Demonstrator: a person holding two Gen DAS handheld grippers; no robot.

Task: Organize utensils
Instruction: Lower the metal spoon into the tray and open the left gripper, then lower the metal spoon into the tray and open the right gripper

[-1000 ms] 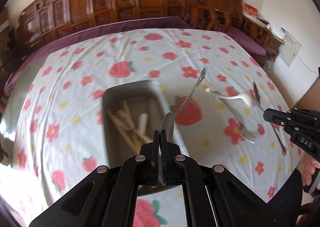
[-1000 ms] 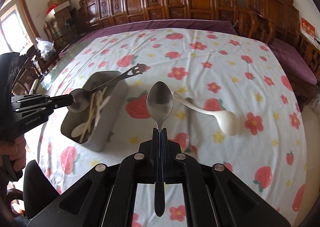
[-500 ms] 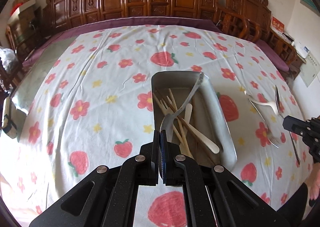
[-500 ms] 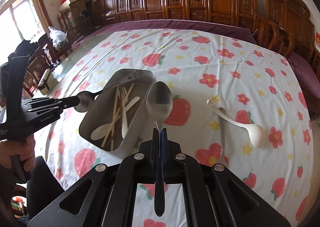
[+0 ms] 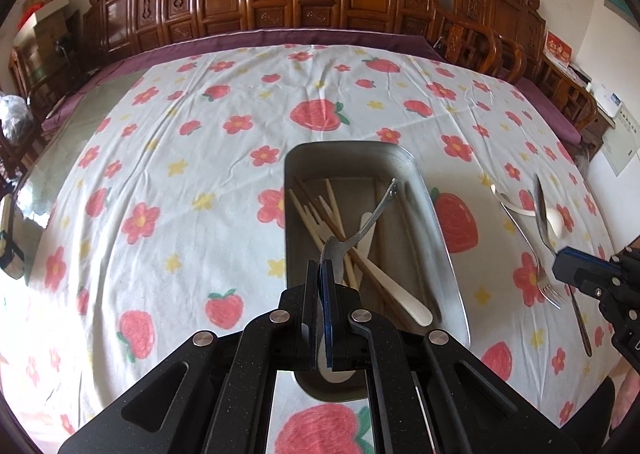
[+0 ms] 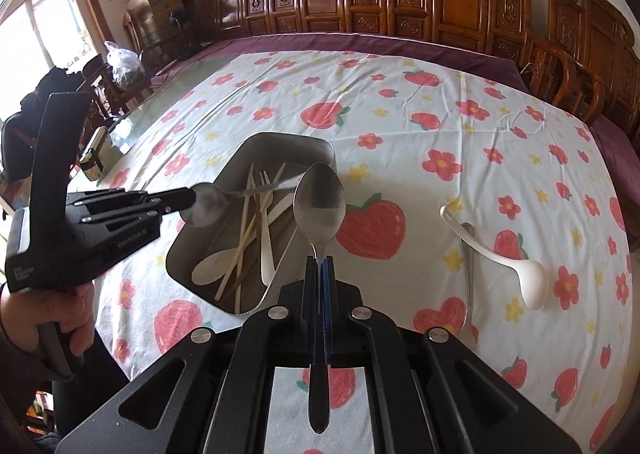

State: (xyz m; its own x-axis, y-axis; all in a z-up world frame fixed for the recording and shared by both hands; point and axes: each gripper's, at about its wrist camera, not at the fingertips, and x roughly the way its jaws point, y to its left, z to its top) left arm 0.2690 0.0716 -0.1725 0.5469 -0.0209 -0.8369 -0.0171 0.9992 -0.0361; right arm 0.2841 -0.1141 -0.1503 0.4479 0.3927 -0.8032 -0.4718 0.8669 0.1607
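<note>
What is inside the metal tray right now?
The metal tray holds wooden chopsticks, a pale spoon and a pale fork. Its near end is hidden behind the right gripper.

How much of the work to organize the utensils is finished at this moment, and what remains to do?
Done: the metal tray already holds chopsticks, a pale fork and a pale spoon.
In hand: the left tool grips a metal spoon by its bowl over the tray; the right tool grips a second metal spoon near the tray's edge.
Left: a white ladle spoon and a metal fork lie on the tablecloth.
</note>
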